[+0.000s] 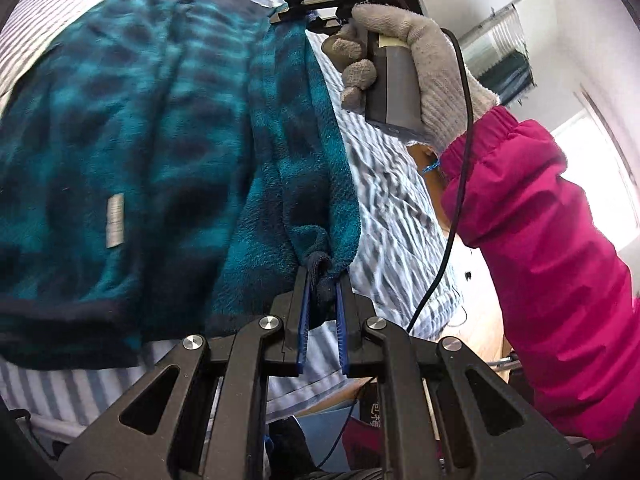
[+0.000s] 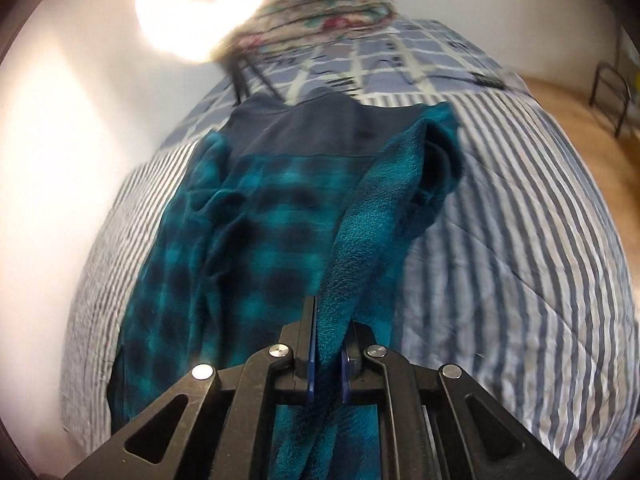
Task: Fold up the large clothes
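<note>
A teal-and-navy plaid fleece garment (image 2: pixel 272 220) lies spread on the striped bed, its navy yoke at the far end. My right gripper (image 2: pixel 330 320) is shut on a teal fold of its right-hand edge, and the cloth rises taut from the bed into the jaws. In the left wrist view the same fleece (image 1: pixel 140 140) fills the left side, with a small white label on it. My left gripper (image 1: pixel 322 276) is shut on a navy-trimmed corner of it. The right gripper (image 1: pixel 280 16) shows at the top, clamped on the fleece edge and held by a gloved hand (image 1: pixel 400 48).
A blue-and-white striped bedcover (image 2: pixel 500 240) lies under the garment. A folded floral quilt (image 2: pixel 332 8) sits at the head of the bed by the white wall. Wooden floor (image 2: pixel 580 120) and a black metal frame (image 2: pixel 608 92) lie to the right. A magenta sleeve (image 1: pixel 540 240) fills the right of the left wrist view.
</note>
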A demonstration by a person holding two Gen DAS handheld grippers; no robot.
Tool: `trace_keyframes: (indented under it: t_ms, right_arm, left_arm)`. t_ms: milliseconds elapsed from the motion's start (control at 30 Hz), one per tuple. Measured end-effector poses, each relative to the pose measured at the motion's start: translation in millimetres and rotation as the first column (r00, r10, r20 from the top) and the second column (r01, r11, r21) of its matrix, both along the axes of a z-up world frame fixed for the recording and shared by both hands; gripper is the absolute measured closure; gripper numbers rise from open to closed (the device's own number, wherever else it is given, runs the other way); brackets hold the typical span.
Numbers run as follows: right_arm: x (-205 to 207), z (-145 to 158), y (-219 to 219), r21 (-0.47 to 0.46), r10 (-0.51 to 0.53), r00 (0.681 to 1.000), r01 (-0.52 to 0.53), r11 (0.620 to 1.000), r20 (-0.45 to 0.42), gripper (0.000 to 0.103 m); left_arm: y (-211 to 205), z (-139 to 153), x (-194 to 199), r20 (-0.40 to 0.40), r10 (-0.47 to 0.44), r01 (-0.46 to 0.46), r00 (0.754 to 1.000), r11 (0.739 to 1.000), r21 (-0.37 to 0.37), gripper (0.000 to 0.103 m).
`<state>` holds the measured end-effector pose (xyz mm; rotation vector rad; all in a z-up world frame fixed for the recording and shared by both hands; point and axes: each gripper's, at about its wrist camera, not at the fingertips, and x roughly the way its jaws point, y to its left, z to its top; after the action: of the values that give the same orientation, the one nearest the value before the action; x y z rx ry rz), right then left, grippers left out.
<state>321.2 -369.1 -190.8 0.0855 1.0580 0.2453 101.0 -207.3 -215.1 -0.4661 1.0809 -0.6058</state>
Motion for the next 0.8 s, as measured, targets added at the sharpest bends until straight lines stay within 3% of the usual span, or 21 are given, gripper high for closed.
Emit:
trace_keyframes:
  t_ms: [200, 333, 533, 633, 700, 767, 800]
  right_arm:
    - [4, -13, 66, -0.158, 0.103, 0.995, -0.103, 0.982, -0.012, 0.097]
    - [2, -35, 111, -0.258, 0.18, 0.983, -0.184, 0.949, -0.039, 0.097]
    - [-5, -63, 137, -0.35, 0.214, 0.975, -0.222, 0.91, -0.063, 0.097]
    - [-3, -61, 135, -0.334, 0.21, 0.975, -0.22, 0.916, -0.067, 0.097]
    - [-4, -54, 129, -0.288, 0.223, 0.972, -0.235, 0.928, -0.075, 0.09]
    - [-10, -38, 113, -0.129, 0.242, 0.967, -0.25, 0.96, -0.074, 0.078]
    - [-13, -31, 107, -0.076, 0.246, 0.967, -0.251, 0.965, -0.062, 0.077]
  left_arm:
    - [31, -10, -3, -0.036, 0.07, -0.069, 0.997, 0.998, 0.008, 0.093]
    - [44, -15, -7, -0.049, 0.091, -0.09, 0.995, 0.996, 0.019, 0.093]
    - [55, -16, -11, -0.053, 0.101, -0.099, 0.994, 0.995, 0.028, 0.093]
    - [55, -16, -8, -0.056, 0.101, -0.1, 0.993, 0.995, 0.025, 0.093]
    - [53, -15, -5, -0.053, 0.095, -0.094, 0.994, 0.995, 0.033, 0.093]
    - [54, -15, -5, -0.053, 0.097, -0.095, 0.994, 0.995, 0.033, 0.093]
    - [54, -15, -6, -0.053, 0.099, -0.097, 0.994, 0.995, 0.034, 0.093]
